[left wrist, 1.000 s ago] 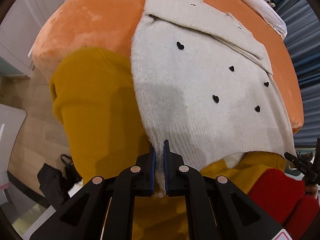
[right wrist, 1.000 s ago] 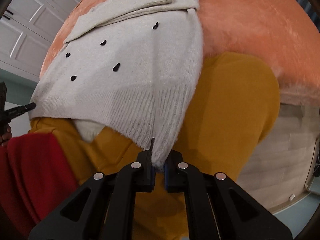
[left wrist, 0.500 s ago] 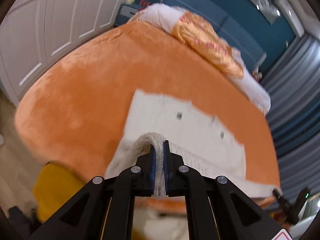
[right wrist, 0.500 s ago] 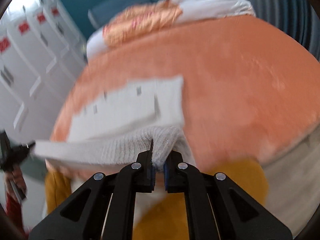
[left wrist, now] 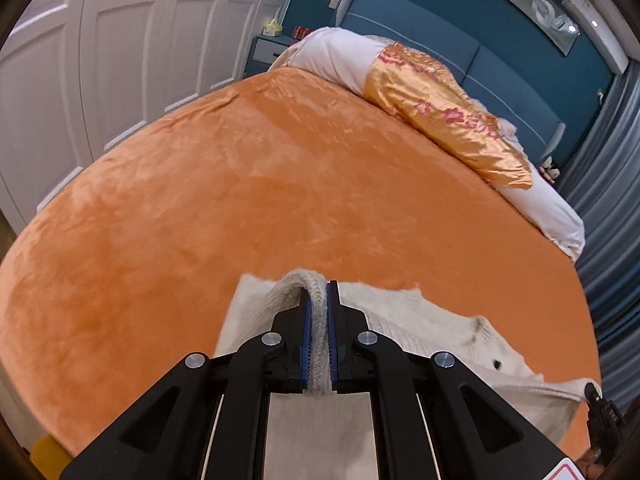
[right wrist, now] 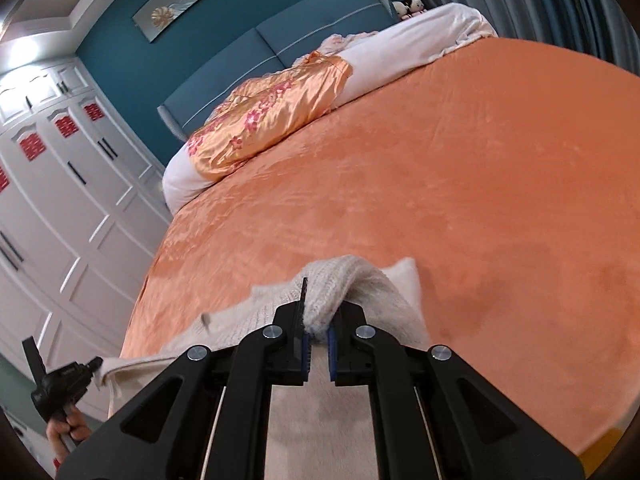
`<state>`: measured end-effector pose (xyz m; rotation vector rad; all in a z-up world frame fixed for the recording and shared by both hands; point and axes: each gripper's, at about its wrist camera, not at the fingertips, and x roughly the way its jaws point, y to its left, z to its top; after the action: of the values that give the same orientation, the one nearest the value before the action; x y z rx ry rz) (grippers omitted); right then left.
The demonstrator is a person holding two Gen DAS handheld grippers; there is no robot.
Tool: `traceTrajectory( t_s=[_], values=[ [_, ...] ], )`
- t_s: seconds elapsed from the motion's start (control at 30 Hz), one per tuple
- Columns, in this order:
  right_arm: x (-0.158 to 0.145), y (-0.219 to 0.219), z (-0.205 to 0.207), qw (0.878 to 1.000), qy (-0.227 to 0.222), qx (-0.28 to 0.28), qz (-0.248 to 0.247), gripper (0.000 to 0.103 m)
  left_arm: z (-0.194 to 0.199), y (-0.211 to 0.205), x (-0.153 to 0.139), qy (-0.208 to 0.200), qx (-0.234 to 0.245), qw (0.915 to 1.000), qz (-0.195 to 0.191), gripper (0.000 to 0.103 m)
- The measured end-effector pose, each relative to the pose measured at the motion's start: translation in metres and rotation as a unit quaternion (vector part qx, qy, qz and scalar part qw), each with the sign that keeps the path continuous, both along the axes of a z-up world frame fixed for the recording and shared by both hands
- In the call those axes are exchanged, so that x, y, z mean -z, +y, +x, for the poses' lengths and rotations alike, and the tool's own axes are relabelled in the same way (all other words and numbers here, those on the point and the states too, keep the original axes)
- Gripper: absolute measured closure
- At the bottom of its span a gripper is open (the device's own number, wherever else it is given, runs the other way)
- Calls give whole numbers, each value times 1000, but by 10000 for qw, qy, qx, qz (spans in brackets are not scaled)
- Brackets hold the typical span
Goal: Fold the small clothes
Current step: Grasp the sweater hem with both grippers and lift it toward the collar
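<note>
Sweater (left wrist: pixel 404 320) near bed's (left wrist: pixel 240 184) bottom edge, hem pinched tight in left gripper (left wrist: pixel 319 332) and right gripper (right wrist: pixel 316 320). Carry both corners level toward the collar, lower evenly, align edges before letting go.

My bed (left wrist: pixel 248 184) is spread with a plush orange blanket (right wrist: pixel 460 184) across its whole top. Near the foot lies a cream knit sweater (left wrist: pixel 432 332), partly lifted off the blanket. At the head, against the blue headboard (left wrist: pixel 420 24), lie a white bolster (left wrist: pixel 336 56) and a gold floral satin pillow (left wrist: pixel 440 108).
</note>
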<state>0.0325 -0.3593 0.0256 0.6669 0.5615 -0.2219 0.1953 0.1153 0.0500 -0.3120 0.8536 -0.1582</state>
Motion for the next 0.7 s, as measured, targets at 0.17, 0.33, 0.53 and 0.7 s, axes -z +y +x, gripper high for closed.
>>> traceTrajectory(
  t_s=[0.17,0.33,0.53,0.7],
  values=[
    [29,-14,30,9996,176,169,117,98,36,-19,32,223,-33,9994,268,98],
    [52,-24,53,9988,410,211,160,98,50,-32,61,377,-55,9975,601,98],
    [76,-31,74,9973,686,204,155,98,62,-34,87,548,-123,9955,759,97],
    [99,-35,83,9955,907,172,205,98,71,-34,102,578,-181,9944,868,94]
  ],
)
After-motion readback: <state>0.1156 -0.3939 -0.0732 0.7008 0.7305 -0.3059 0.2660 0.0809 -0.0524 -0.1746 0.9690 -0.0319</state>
